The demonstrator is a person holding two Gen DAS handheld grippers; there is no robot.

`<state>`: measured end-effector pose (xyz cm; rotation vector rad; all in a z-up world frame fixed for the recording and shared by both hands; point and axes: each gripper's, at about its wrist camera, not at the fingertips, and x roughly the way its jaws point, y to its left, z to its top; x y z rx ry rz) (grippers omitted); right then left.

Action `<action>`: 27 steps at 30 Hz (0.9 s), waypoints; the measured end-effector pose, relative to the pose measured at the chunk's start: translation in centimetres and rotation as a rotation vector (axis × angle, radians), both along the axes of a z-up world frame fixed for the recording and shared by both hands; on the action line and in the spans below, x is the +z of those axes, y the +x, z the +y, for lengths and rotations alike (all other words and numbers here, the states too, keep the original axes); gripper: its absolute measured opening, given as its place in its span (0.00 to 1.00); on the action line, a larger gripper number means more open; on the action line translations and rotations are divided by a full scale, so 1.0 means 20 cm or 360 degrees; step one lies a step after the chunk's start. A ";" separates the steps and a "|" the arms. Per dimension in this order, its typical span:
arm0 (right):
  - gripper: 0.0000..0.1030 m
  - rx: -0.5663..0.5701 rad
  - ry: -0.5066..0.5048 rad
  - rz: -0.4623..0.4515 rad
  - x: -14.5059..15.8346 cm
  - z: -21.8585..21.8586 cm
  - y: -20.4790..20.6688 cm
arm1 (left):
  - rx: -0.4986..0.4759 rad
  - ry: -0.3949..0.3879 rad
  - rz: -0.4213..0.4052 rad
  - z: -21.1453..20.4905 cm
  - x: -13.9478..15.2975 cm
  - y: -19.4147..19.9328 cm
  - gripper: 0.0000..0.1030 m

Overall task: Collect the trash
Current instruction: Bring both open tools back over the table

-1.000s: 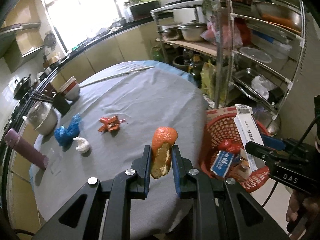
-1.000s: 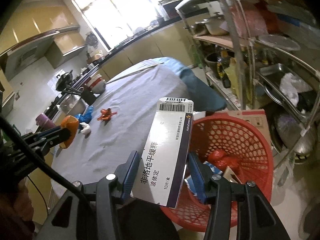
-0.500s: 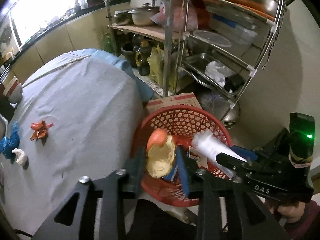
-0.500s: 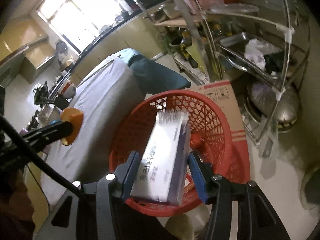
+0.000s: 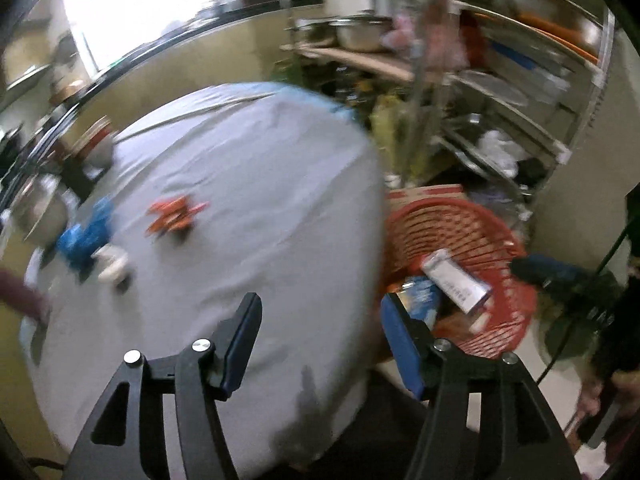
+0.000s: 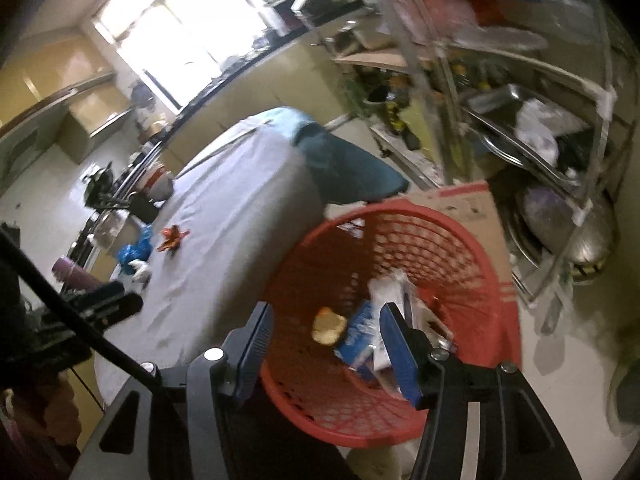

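table: round, covered with a grey cloth [image 5: 256,200], blurred in the left wrist view
on the cloth, 9 o'clock side: orange wrapper [image 5: 174,216], blue bag [image 5: 82,236] and white scrap [image 5: 112,266], close together; the bag and scrap appear to touch
on the cloth, 10 o'clock edge: bowl [image 5: 98,144], dark cup [image 6: 142,206]
floor [image 6: 556,344]: pale
on the floor, 3 o'clock of the table: red basket [image 6: 472,256], just beside the table edge, a cardboard box [image 6: 468,200] behind it
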<state>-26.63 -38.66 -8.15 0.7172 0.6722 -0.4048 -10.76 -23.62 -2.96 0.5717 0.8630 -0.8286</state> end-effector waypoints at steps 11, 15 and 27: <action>0.58 0.0319 -0.0076 -0.0107 0.20 0.34 0.42 | 0.0585 0.0037 -0.0129 0.65 0.05 0.27 0.62; 0.58 0.0428 -0.0135 -0.0130 0.27 0.48 0.51 | 0.0727 0.0018 -0.0221 0.83 0.09 0.33 0.65; 0.58 0.0645 -0.0284 -0.0179 0.41 0.75 0.67 | 0.0924 -0.0042 -0.0235 1.10 0.12 0.38 0.66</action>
